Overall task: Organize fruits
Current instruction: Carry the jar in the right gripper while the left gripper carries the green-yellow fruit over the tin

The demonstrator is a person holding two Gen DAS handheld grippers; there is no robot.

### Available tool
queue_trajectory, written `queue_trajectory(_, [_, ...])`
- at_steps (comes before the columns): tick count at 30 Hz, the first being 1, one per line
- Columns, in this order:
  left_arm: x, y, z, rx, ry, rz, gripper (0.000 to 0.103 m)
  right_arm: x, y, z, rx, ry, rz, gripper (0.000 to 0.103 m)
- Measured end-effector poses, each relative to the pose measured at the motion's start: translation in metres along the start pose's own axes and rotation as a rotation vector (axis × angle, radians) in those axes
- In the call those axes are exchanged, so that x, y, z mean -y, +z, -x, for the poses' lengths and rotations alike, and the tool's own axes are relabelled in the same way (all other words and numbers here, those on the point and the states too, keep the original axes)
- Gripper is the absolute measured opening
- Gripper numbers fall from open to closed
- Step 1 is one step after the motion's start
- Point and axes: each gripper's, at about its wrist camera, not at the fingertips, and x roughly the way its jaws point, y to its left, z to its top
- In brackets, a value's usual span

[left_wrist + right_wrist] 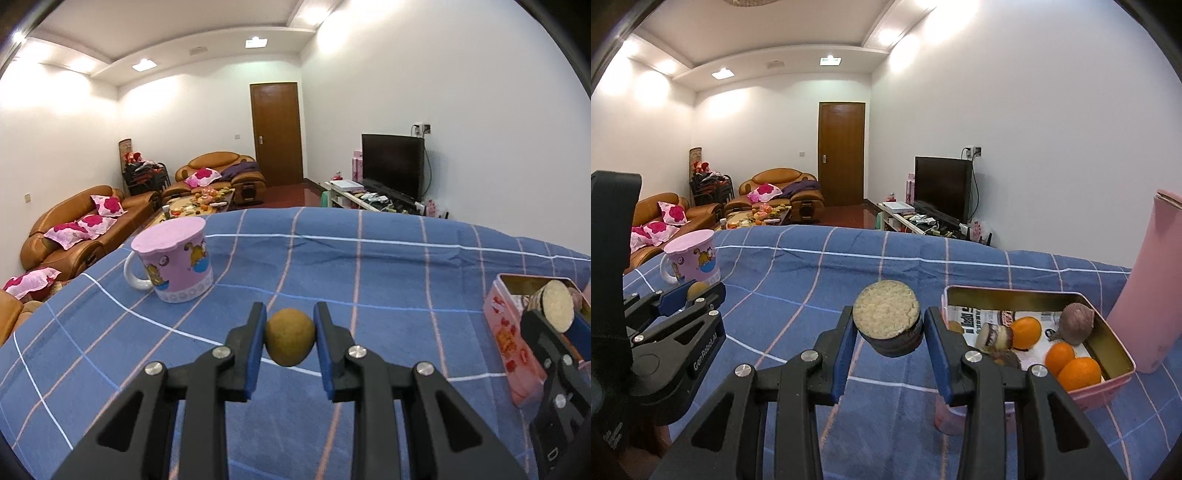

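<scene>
Left tongs (290,341) tight around a brown fruit (290,342), right tongs (888,328) around a cut round piece (887,322) (pink tin (1108,384) alongside).

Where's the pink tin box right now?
The pink tin box sits on the blue checked cloth, right of the right gripper, beside a tall pink container.
</scene>
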Motion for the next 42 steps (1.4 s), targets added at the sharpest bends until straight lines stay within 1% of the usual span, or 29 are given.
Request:
queue_trajectory(7, [0.015, -0.005, 0.011, 0.014, -0.018, -0.019, 0.028, 0.015, -0.005, 0.006, -0.017, 0.0, -0.022, 0.04])
queue_trajectory(15, [0.029, -0.009, 0.02, 0.012, -0.045, -0.024, 0.028, 0.03, -0.009, 0.014, -0.022, -0.006, -0.032, 0.04])
queue_trajectory(34, [0.082, -0.015, 0.041, 0.031, -0.109, -0.078, 0.028, 0.084, -0.014, 0.031, -0.005, -0.077, -0.034, 0.04])
queue_trajectory(42, [0.105, -0.017, 0.046, 0.017, -0.151, -0.093, 0.028, 0.1, -0.016, 0.036, 0.008, -0.096, -0.02, 0.04])
